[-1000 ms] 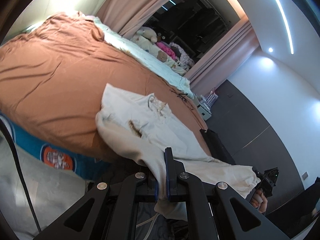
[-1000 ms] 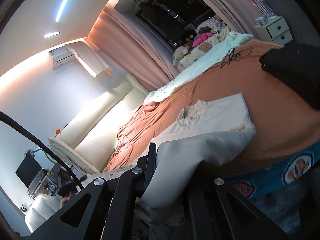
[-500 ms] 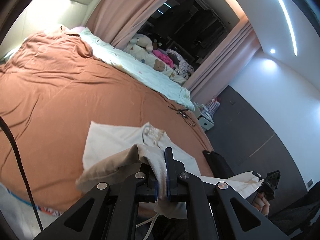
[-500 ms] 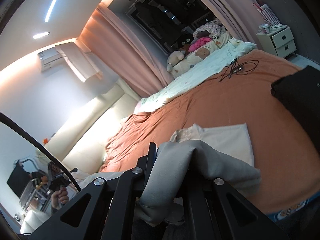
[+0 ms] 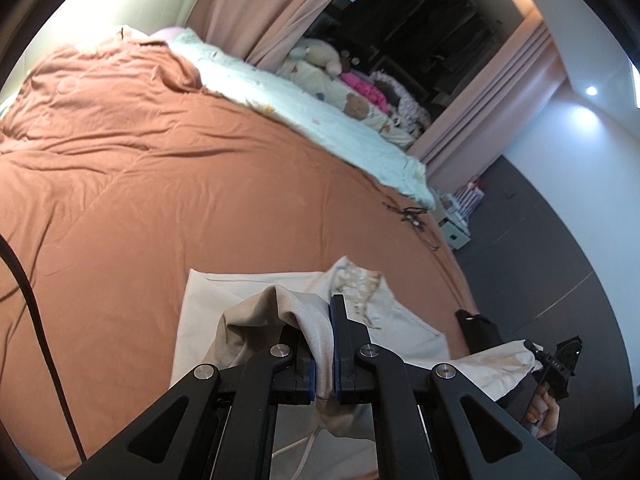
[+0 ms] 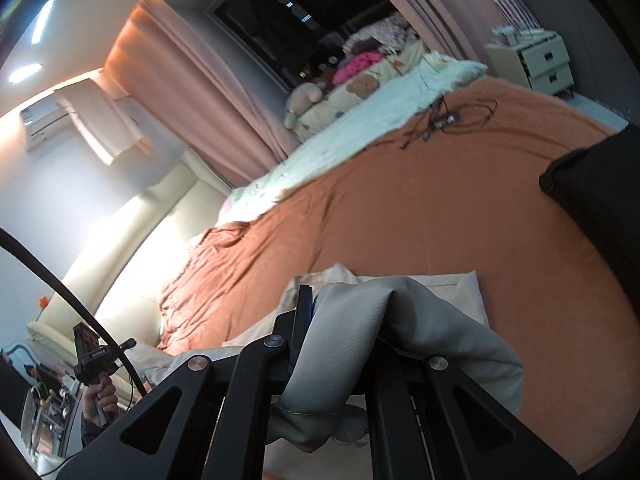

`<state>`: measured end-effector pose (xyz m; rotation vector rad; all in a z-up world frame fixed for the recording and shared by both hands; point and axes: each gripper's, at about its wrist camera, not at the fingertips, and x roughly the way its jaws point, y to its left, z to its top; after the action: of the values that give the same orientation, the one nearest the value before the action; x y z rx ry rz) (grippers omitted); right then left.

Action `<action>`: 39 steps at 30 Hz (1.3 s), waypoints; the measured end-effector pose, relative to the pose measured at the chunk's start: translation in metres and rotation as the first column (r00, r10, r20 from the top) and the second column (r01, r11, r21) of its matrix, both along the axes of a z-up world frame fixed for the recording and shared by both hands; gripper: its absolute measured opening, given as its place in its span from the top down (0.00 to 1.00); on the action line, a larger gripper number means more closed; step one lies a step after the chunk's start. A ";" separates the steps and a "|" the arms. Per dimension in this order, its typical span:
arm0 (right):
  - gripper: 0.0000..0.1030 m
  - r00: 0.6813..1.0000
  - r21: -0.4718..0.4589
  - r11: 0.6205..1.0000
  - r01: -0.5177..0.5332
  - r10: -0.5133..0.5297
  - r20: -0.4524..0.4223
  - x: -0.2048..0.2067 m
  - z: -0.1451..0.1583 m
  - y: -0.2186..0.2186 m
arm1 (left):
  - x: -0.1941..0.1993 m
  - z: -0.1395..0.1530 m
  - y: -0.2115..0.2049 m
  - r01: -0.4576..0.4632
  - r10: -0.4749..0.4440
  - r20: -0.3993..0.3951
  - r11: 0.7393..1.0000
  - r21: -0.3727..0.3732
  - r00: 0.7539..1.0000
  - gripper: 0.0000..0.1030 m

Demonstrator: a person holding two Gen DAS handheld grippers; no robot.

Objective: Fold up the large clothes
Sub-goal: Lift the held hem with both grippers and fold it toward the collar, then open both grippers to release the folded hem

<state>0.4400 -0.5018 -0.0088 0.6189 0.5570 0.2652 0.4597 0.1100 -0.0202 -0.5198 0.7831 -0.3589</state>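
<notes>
A cream garment (image 5: 248, 292) lies on the orange bedspread (image 5: 160, 184), collar end away from me. My left gripper (image 5: 322, 312) is shut on a bunched edge of the garment and holds it above the flat part. My right gripper (image 6: 340, 308) is shut on another bunched edge of the same garment (image 6: 452, 292); cloth drapes over its right finger and hides it. In the left wrist view the right gripper (image 5: 556, 360) shows at the far right, with the garment's edge stretched toward it. In the right wrist view the left gripper (image 6: 92, 352) shows at the lower left.
A dark folded garment (image 6: 592, 188) lies on the bed to the right. A tangle of black cable (image 6: 448, 116) lies farther back. A pale blanket (image 5: 304, 112) and plush toys (image 5: 320, 56) line the far side. A white nightstand (image 6: 540, 60) stands beyond the bed.
Both grippers have carried the held edges up from the bed's near side and forward over the garment toward its collar. The hanging part now lies folded over the flat part.
</notes>
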 end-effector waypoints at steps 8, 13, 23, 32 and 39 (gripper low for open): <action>0.97 0.991 0.011 1.000 0.026 -0.025 -0.131 0.062 -0.031 0.017 | 0.065 -0.063 -0.001 -0.016 0.020 -0.122 0.999 0.030 0.992 0.94; 0.97 0.980 0.026 0.997 0.067 -0.060 -0.191 0.091 -0.051 0.027 | 0.098 -0.108 -0.005 -0.015 0.026 -0.208 0.998 0.054 0.978 0.94; 0.63 0.979 0.013 0.998 0.061 -0.057 -0.193 0.101 -0.031 0.049 | 0.119 -0.138 -0.006 -0.034 0.044 -0.248 0.998 0.046 0.968 0.21; 0.38 0.987 -0.038 0.995 0.089 -0.093 -0.134 0.061 0.018 0.067 | 0.101 -0.103 -0.030 -0.003 0.025 -0.171 0.992 0.130 0.985 0.08; 0.38 0.965 -0.183 0.981 -0.062 0.013 -0.261 0.091 0.025 0.140 | 0.111 -0.113 -0.096 0.125 -0.074 -0.216 0.964 0.235 0.974 0.12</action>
<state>0.5305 -0.3616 0.0164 0.4598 0.8367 0.1647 0.5702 0.0136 -0.1329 -0.2848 1.0422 -0.2979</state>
